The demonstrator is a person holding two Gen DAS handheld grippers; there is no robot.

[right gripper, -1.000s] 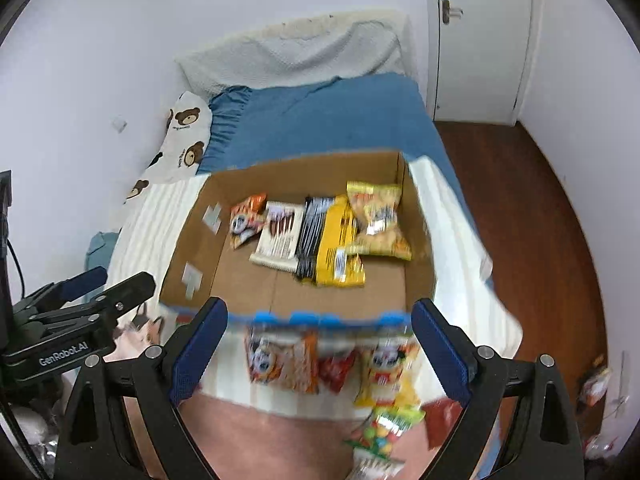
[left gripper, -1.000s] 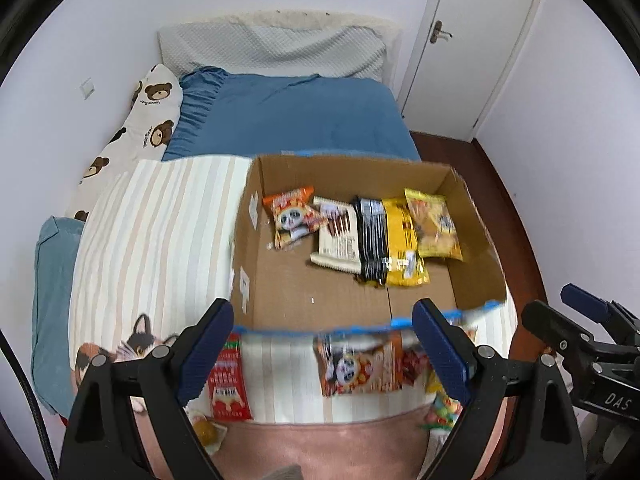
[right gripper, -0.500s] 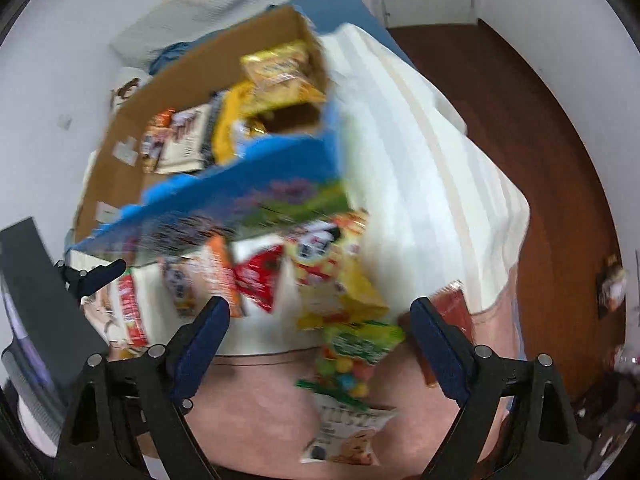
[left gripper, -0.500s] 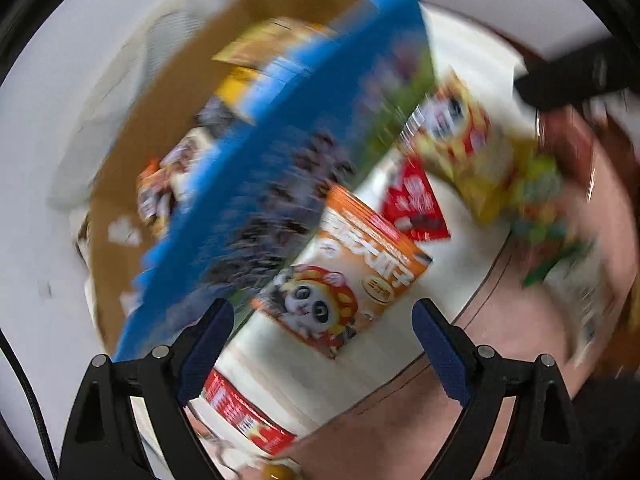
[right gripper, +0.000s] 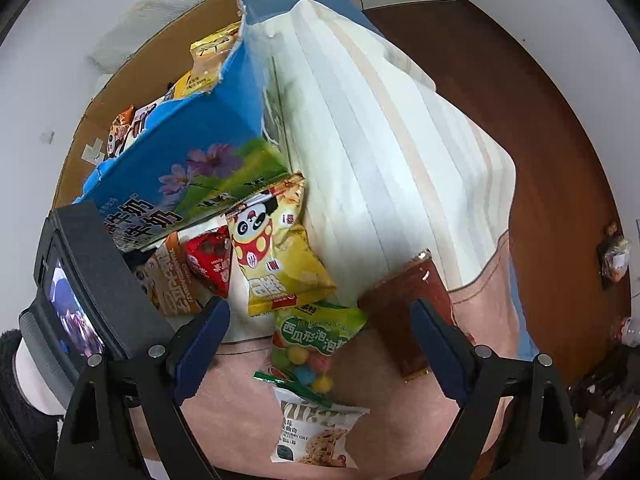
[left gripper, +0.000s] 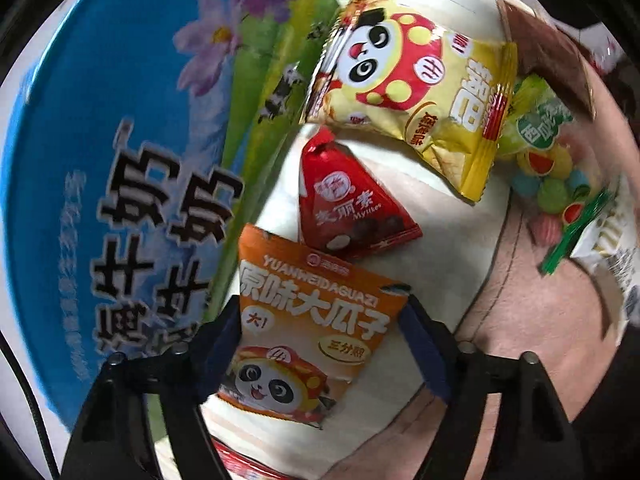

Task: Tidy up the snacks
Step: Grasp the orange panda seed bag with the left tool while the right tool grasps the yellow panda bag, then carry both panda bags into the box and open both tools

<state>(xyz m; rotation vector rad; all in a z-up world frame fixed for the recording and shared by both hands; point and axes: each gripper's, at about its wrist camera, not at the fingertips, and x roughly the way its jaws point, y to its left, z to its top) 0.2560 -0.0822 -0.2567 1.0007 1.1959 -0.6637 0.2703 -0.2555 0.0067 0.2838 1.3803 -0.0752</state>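
Note:
My left gripper (left gripper: 324, 344) is open, its fingers on either side of an orange panda snack bag (left gripper: 308, 332) lying on the bed. A red triangular candy bag (left gripper: 344, 204) and a yellow panda bag (left gripper: 416, 88) lie just beyond it. The blue-sided cardboard box (left gripper: 112, 160) stands at the left, holding several snacks (right gripper: 200, 68). My right gripper (right gripper: 320, 344) is open and empty above a green gumball bag (right gripper: 316, 336), with a white oat cookie bag (right gripper: 316, 432) below and a brown packet (right gripper: 408, 308) by its right finger.
The snacks lie on a striped white cover (right gripper: 380, 140) over a pink blanket (right gripper: 360, 380) at the bed's edge. Brown wood floor (right gripper: 540, 100) lies to the right. The left gripper's body with its screen (right gripper: 76, 292) sits at the right wrist view's left.
Both grippers have swung down from a high view of the box to close above the loose snacks. The left gripper now straddles the orange bag.

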